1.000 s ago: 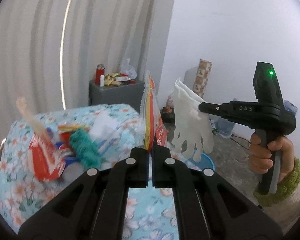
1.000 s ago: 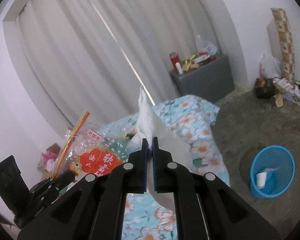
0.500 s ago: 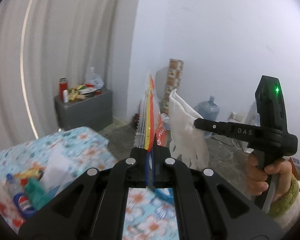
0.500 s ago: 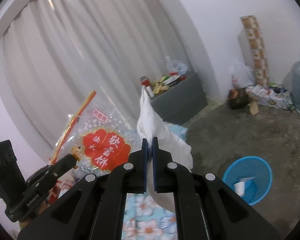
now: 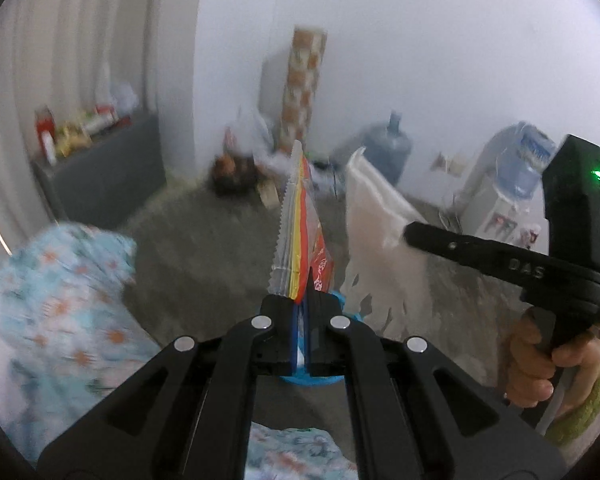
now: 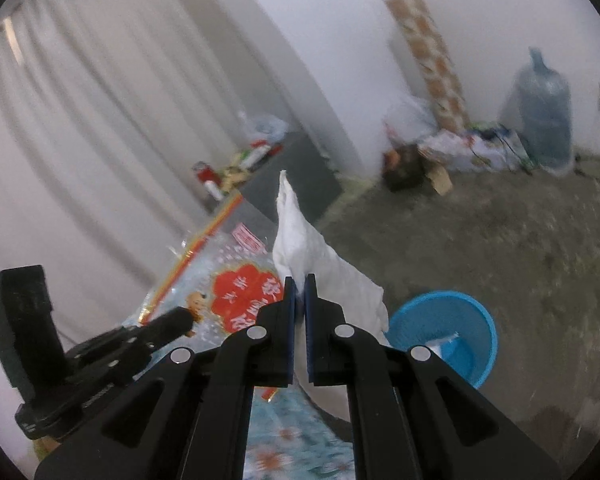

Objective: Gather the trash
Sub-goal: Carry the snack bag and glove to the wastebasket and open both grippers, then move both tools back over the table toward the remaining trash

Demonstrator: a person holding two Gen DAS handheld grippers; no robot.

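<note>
Your left gripper (image 5: 300, 300) is clamping a snack bag (image 5: 300, 232) above the blue bin (image 6: 444, 332), your right gripper (image 6: 299, 292) is pinching a white glove (image 6: 312, 256) beside it, both over the floor.

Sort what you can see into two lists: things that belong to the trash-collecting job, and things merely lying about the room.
Belongs to the job:
left tool gripping the snack bag
right tool gripping the white glove
blue bin

Lying about:
water jug
patterned roll
grey cabinet
</note>
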